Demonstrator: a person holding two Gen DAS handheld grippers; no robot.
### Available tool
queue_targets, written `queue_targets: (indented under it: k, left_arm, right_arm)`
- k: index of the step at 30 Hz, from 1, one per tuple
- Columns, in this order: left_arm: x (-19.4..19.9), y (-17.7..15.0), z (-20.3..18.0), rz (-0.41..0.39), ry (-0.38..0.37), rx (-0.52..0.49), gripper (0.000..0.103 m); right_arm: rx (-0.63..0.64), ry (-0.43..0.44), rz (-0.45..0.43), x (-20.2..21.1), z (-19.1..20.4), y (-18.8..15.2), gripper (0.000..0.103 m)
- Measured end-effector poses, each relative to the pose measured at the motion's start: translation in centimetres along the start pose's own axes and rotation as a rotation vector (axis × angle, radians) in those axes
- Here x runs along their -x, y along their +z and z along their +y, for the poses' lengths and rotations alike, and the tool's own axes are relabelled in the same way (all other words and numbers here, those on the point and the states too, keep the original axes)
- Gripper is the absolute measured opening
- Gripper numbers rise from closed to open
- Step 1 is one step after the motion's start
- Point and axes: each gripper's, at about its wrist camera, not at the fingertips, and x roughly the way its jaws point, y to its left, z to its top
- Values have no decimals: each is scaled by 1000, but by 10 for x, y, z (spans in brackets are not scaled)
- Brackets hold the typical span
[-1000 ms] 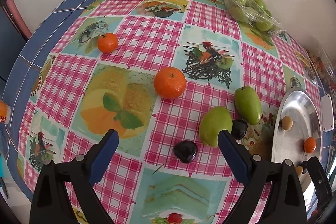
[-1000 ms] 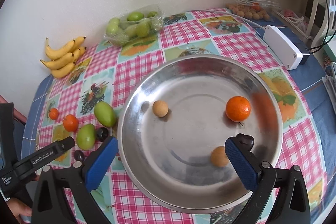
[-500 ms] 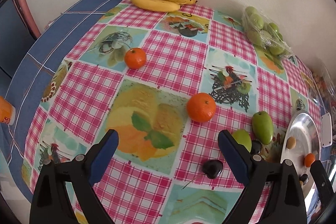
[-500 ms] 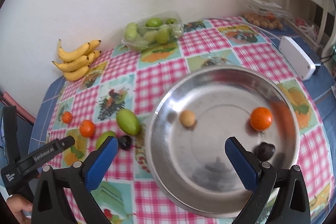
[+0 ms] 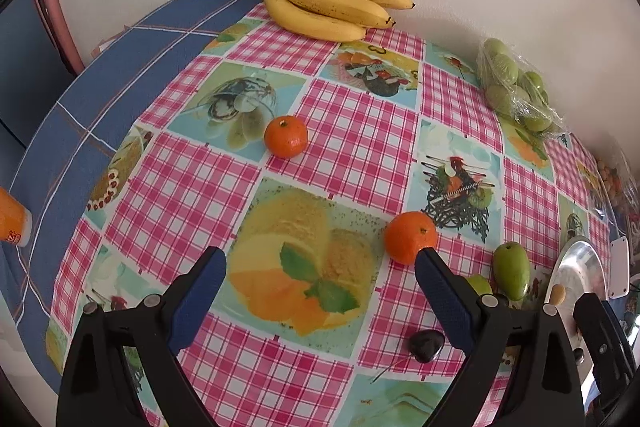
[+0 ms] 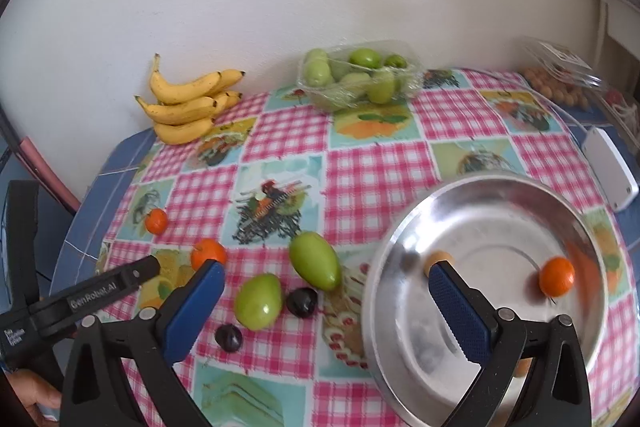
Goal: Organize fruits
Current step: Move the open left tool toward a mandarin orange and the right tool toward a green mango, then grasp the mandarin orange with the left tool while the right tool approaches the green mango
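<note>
Left gripper (image 5: 320, 277) was held wide open, empty, ribbed blue pads | right gripper (image 6: 326, 287) likewise spread, empty | glossy round mandarin (image 5: 411, 237) lay on checked oilcloth (image 5: 352, 131) beside left gripper's right pad | shiny round steel plate (image 6: 404, 291) held a dimpled mandarin (image 6: 556, 275) | smooth oval green mangoes (image 6: 314, 265) lay beside plate.

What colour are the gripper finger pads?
Dark blue pads on black arms, clearest in the right wrist view.

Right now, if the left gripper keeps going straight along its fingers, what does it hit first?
Probably bare tablecloth. The left gripper is open over the printed yellow patch, nothing between its fingers. The near tangerine sits just off the right fingertip; the far tangerine lies further ahead. Depth is unclear.
</note>
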Motion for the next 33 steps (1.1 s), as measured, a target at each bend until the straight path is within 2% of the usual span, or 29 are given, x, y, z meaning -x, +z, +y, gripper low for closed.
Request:
queue_targets:
  k: [3,6,9,12,19,23,26,28,30,33]
  left_arm:
    - [-1,5,2,-8,-15,15,95]
    - [-2,9,3,-9,-18,16,95]
    - [-10,10,1,28,-43,11,95]
    - [-16,9,-4,45,-28,-15,95]
    - [-5,15,-21,-75,-28,-87,95]
    - [-6,19,-23,-83,-43,-82,95]
    - [-12,19,-24,-65,-56,-79,95]
    - [-17,19,-25,-48,-75,-70,95]
    - [-24,18,-25,-19,-104,-58,95]
    - [-31,15,-29,1,-117,-60,95]
  right_arm:
    - [4,32,-13,-4,5,2,103]
    - [25,21,-15,-7,10,6,103]
    - [6,13,22,-15,9,8,103]
    - [-16,31,78,-27,6,10,103]
    - [15,-15,57,-37,7,16,103]
    - [20,3,63,-46,8,19,102]
    - [21,5,76,-52,8,19,93]
    - [16,7,88,-56,7,18,81]
    - [26,8,96,-60,8,17,80]
    - [41,10,116,-65,10,15,72]
